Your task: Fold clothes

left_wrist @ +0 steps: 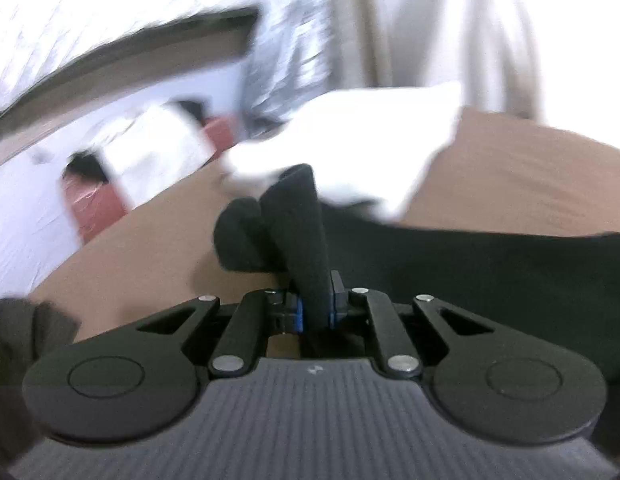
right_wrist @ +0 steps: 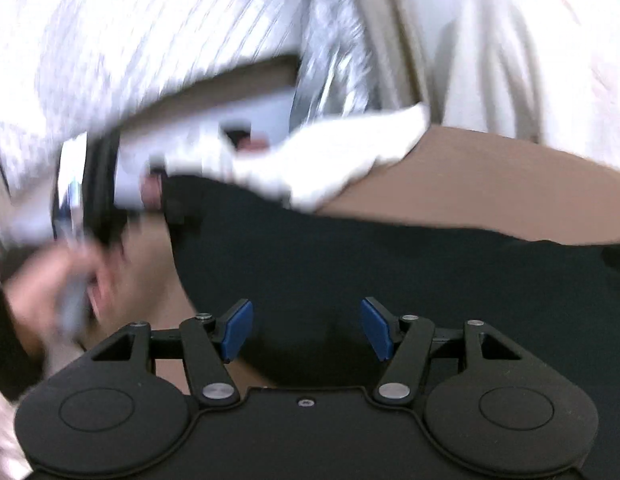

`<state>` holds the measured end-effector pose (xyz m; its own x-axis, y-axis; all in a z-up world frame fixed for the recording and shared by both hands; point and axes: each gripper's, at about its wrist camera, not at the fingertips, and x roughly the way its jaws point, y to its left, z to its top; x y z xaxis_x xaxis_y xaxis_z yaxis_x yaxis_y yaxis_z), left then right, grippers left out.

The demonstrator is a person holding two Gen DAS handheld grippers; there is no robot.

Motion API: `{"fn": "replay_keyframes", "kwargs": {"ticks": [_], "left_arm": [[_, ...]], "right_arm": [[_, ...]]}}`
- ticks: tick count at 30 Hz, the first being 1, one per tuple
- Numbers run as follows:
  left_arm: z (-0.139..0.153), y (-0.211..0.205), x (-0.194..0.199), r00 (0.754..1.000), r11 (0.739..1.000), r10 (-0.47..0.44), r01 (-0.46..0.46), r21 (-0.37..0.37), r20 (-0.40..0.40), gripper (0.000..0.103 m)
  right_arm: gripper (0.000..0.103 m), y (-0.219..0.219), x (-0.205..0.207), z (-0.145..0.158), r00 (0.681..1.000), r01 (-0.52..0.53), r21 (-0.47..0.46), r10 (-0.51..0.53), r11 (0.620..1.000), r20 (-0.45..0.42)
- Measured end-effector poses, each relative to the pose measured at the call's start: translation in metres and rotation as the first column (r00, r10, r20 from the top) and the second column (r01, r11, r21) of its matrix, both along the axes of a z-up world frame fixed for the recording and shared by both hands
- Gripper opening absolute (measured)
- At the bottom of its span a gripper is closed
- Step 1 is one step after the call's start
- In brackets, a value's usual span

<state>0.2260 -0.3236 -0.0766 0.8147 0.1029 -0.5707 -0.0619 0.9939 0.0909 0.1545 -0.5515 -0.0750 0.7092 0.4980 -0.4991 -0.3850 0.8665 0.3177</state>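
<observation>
Gripping a fold of black cloth, fold only begun

Left gripper [left_wrist: 315, 312] at lower centre pinches the black garment [left_wrist: 469, 264]; right gripper [right_wrist: 306, 330] gapes empty above it. Garment sprawls mid-frame on the brown surface [left_wrist: 529, 168], white cloth [left_wrist: 349, 152] beyond; most folding seems left.

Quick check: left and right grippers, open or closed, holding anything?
Left gripper: closed on the black garment.
Right gripper: open, holding nothing.

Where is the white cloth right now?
In both views the white cloth lies on the brown bed, just beyond the black garment.
</observation>
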Motion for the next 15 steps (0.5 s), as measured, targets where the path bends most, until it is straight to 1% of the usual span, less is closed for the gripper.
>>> {"fn": "replay_keyframes", "kwargs": {"ticks": [1, 2, 3, 4, 5, 6, 7, 8, 9, 10, 11, 12, 13, 14, 15], "left_arm": [[0.006, -0.012, -0.003, 0.999, 0.999, -0.038, 0.038, -0.029, 0.014, 0.010], [0.012, -0.027, -0.008, 0.996, 0.996, -0.084, 0.086, -0.036, 0.038, 0.009], [0.018, -0.046, -0.014, 0.989, 0.990, -0.136, 0.137, -0.019, 0.064, 0.009], [0.023, -0.064, -0.021, 0.979, 0.982, -0.187, 0.188, -0.003, 0.081, 0.009], [0.026, -0.081, -0.025, 0.965, 0.968, -0.247, 0.249, -0.014, 0.088, 0.009], [0.025, -0.099, -0.028, 0.946, 0.948, -0.311, 0.316, -0.045, 0.091, 0.009], [0.023, -0.115, -0.029, 0.926, 0.923, -0.368, 0.375, -0.092, 0.085, 0.009], [0.017, -0.129, -0.028, 0.906, 0.892, -0.418, 0.424, -0.156, 0.070, 0.009], [0.009, -0.144, -0.027, 0.882, 0.859, -0.468, 0.467, -0.212, 0.048, 0.009], [-0.003, -0.159, -0.023, 0.862, 0.836, -0.507, 0.493, -0.243, 0.005, 0.010], [-0.018, -0.175, -0.017, 0.844, 0.823, -0.534, 0.505, -0.259, -0.050, 0.013], [-0.035, -0.189, -0.008, 0.822, 0.815, -0.556, 0.510, -0.275, -0.122, 0.018], [-0.054, -0.198, 0.000, 0.801, 0.816, -0.563, 0.499, -0.291, -0.206, 0.022], [-0.070, -0.200, 0.006, 0.787, 0.819, -0.560, 0.479, -0.315, -0.260, 0.029], [-0.082, -0.198, 0.012, 0.777, 0.818, -0.559, 0.459, -0.346, -0.290, 0.029]], "right_arm": [[0.066, -0.020, 0.002, 0.007, 1.000, 0.024, 0.059, -0.023, 0.998, -0.019], [0.066, -0.038, 0.005, 0.011, 0.998, 0.049, 0.102, -0.046, 0.994, -0.034], [0.066, -0.057, 0.008, 0.015, 0.997, 0.074, 0.143, -0.068, 0.987, -0.049], [0.066, -0.070, 0.009, 0.012, 0.995, 0.101, 0.173, -0.095, 0.980, -0.040], [0.066, -0.083, 0.009, 0.010, 0.992, 0.127, 0.202, -0.123, 0.971, -0.032], [0.066, -0.096, 0.009, 0.007, 0.988, 0.153, 0.231, -0.151, 0.961, -0.025], [0.066, -0.106, 0.007, 0.000, 0.982, 0.186, 0.277, -0.189, 0.943, -0.016], [0.066, -0.115, 0.005, -0.009, 0.970, 0.238, 0.330, -0.243, 0.914, -0.026], [0.067, -0.122, 0.006, -0.017, 0.964, 0.263, 0.370, -0.255, 0.891, -0.071], [0.068, -0.129, 0.008, -0.025, 0.957, 0.289, 0.407, -0.265, 0.866, -0.117], [0.068, -0.136, 0.010, -0.033, 0.949, 0.316, 0.443, -0.272, 0.839, -0.162], [0.068, -0.139, 0.010, -0.039, 0.947, 0.319, 0.462, -0.259, 0.827, -0.191], [0.068, -0.141, 0.012, -0.044, 0.944, 0.324, 0.467, -0.248, 0.822, -0.218], [0.068, -0.141, 0.014, -0.048, 0.942, 0.326, 0.458, -0.243, 0.827, -0.230], [0.068, -0.139, 0.016, -0.052, 0.939, 0.332, 0.443, -0.250, 0.832, -0.236]]}}
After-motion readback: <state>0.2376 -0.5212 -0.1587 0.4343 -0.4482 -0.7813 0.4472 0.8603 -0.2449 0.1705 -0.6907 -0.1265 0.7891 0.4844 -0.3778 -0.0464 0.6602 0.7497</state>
